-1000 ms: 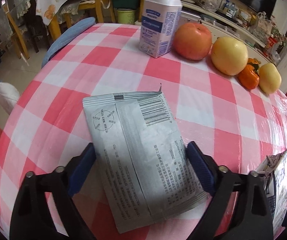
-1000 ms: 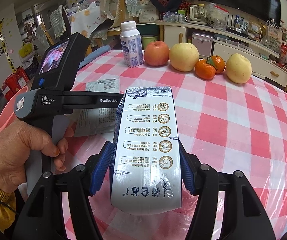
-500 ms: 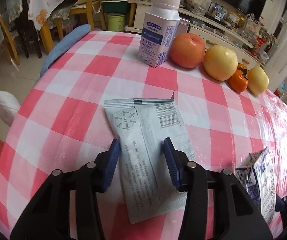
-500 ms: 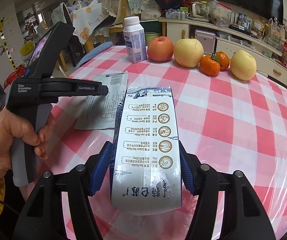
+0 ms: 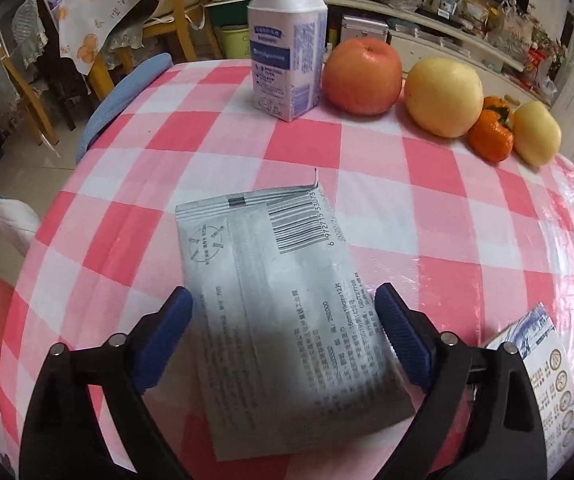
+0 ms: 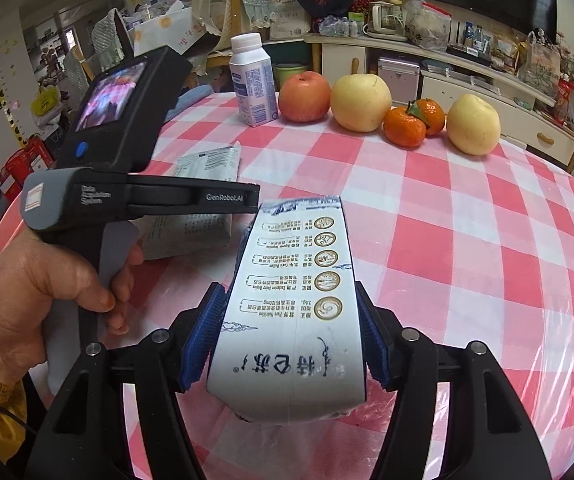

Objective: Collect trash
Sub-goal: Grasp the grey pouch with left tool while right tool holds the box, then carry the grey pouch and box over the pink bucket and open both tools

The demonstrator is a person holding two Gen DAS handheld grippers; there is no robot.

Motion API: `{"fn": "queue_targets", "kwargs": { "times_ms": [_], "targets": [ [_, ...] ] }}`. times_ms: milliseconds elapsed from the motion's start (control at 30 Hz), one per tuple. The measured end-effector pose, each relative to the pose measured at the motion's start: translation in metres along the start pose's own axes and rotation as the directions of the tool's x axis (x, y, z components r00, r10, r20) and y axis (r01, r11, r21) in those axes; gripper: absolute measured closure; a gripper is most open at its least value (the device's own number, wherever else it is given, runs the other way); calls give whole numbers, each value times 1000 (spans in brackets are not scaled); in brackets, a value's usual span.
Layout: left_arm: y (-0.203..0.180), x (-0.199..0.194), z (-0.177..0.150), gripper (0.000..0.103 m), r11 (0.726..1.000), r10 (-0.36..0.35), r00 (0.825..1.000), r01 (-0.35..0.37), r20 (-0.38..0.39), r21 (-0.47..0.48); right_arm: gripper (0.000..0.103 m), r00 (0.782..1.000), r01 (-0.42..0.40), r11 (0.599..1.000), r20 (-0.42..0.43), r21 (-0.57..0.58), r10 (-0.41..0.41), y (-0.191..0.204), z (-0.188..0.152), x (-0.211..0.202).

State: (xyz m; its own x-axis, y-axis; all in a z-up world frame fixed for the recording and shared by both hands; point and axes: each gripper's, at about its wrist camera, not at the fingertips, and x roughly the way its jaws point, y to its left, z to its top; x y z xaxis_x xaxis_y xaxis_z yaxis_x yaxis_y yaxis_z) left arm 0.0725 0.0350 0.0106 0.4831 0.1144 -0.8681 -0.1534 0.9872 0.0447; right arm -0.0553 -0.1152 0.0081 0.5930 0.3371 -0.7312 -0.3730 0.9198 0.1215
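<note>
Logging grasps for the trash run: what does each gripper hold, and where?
Right gripper clamps the milk carton across its sides. Left gripper is open astride the grey packet, holding nothing.

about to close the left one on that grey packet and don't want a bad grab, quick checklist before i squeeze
1. Left hand-held gripper open wide enough: ok, its blue pads sit on either side of the grey packet.
2. Packet centred between the pads: ok, though it lies a bit slanted.
3. Pads low enough to catch the flat packet: cannot tell, the height above the tablecloth is unclear.
4. Right hand-held gripper secure on the milk carton: ok, both pads press its sides.
5. Carton clear of the left gripper: not ok to assume, its end sits close by the left gripper's right finger.
6. Bottle and fruit out of the way: ok, far across the table.
</note>
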Motion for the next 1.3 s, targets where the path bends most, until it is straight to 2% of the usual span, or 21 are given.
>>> {"fn": "queue_targets", "kwargs": {
  "times_ms": [167,300,467,567,700,967,1067,1133,1300],
  "targets": [
    [6,2,-4,10,1000,-28,999,28,30,3,39,1000,-7,1000,-10,-7,7,4,0,3],
    [13,-5,-6,28,998,-52,998,52,44,19,39,1000,-4,1000,-26,-12,4,5,-1,9],
    [27,-11,-9,36,995,-97,995,96,32,30,38,999,-11,1000,-46,-14,10,6,-3,16],
    [41,-15,-14,37,992,-129,991,129,30,11,38,998,-11,1000,-61,-22,10,9,-4,22],
    [63,-31,-24,37,990,-141,988,140,56,13,30,998,-12,999,-65,-36,9,14,-6,27],
    [100,-79,-41,37,984,-177,976,176,130,22,30,996,23,998,-88,-58,-28,18,-9,39],
    [110,-91,-47,37,981,-195,968,196,158,13,31,995,40,997,-84,-69,-46,20,-9,39],
    [117,-95,-51,37,979,-201,963,203,178,9,38,995,57,996,-75,-75,-63,20,-10,38],
    [137,-100,-57,37,976,-207,956,215,210,-18,39,996,65,996,-65,-65,-69,20,-11,37]
  ]
}}
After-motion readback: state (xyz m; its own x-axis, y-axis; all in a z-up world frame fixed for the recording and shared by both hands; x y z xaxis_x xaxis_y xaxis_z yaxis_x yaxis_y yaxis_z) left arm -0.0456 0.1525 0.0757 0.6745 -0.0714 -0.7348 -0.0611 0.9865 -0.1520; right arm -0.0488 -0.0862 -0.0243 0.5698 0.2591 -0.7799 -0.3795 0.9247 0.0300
